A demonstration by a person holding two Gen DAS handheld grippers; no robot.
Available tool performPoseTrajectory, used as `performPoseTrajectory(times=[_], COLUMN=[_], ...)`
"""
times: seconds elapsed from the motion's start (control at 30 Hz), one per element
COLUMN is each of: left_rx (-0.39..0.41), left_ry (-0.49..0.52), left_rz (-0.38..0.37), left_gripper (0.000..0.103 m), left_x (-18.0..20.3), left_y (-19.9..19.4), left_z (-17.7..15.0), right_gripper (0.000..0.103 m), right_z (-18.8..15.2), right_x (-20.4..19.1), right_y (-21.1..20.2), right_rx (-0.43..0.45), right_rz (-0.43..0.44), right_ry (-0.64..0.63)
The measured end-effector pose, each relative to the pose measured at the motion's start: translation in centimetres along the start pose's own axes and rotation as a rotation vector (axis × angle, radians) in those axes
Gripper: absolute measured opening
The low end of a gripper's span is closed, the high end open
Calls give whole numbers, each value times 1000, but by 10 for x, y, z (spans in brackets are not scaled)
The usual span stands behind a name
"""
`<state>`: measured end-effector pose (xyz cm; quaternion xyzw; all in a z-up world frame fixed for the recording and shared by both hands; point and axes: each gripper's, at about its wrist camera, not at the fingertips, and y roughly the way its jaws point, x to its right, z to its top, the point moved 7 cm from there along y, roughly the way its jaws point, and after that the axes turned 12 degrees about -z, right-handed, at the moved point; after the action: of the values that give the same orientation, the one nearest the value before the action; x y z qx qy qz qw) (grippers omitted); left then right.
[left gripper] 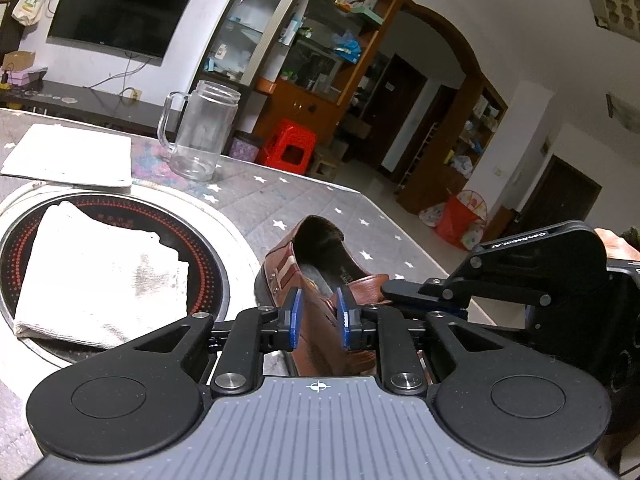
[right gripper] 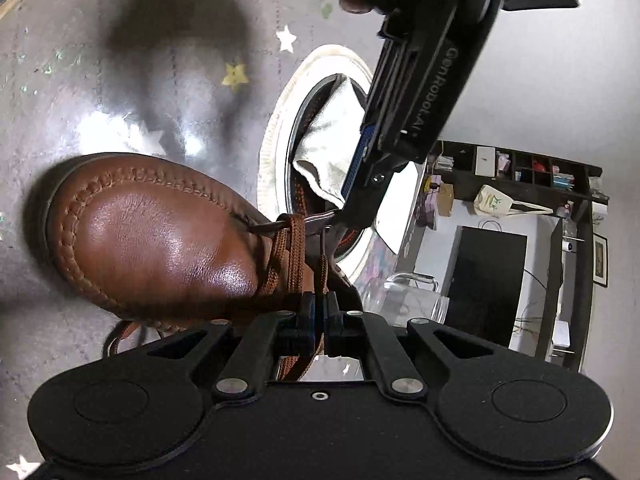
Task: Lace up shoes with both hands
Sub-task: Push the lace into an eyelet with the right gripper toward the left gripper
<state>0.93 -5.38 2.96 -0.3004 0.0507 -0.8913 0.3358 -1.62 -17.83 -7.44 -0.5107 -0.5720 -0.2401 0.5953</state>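
A brown leather shoe (left gripper: 280,268) lies on the grey star-patterned table cover, toe toward me in the right wrist view (right gripper: 160,232). Its brown lace (right gripper: 288,248) runs through the front eyelets, and a loose loop hangs beside the sole. My right gripper (right gripper: 318,310) is shut on a strand of this lace just above the vamp. My left gripper (left gripper: 320,320) has its blue pads closed against the shoe's leather upper near the opening. In the right wrist view the left gripper (right gripper: 344,208) comes down from above to the eyelet area. The right gripper's fingertip (left gripper: 390,291) reaches in from the right.
A round black hob (left gripper: 208,248) set into the table holds a folded white cloth (left gripper: 100,264) left of the shoe. Behind it are a flat white sheet (left gripper: 68,156) and an empty glass mug (left gripper: 200,132). The table edge (left gripper: 400,220) runs behind the shoe.
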Motion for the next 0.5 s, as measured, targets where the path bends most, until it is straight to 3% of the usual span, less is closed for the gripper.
performPoseTrajectory(times=[0.27,0.43,0.5], left_rx=[-5,-27,-63], left_ry=[18,81,162], left_rz=[-29,-38,-43], left_gripper=[24,24,24], left_x=[2,6,13], left_y=[-1,-5,-4], left_z=[3,4,3], right_gripper=[4,4,4], right_z=[6,7,7], right_x=[7,11,11], right_y=[6,8,8], right_rx=[10,6,6], right_rz=[-5,7,5], right_ry=[53,96,106])
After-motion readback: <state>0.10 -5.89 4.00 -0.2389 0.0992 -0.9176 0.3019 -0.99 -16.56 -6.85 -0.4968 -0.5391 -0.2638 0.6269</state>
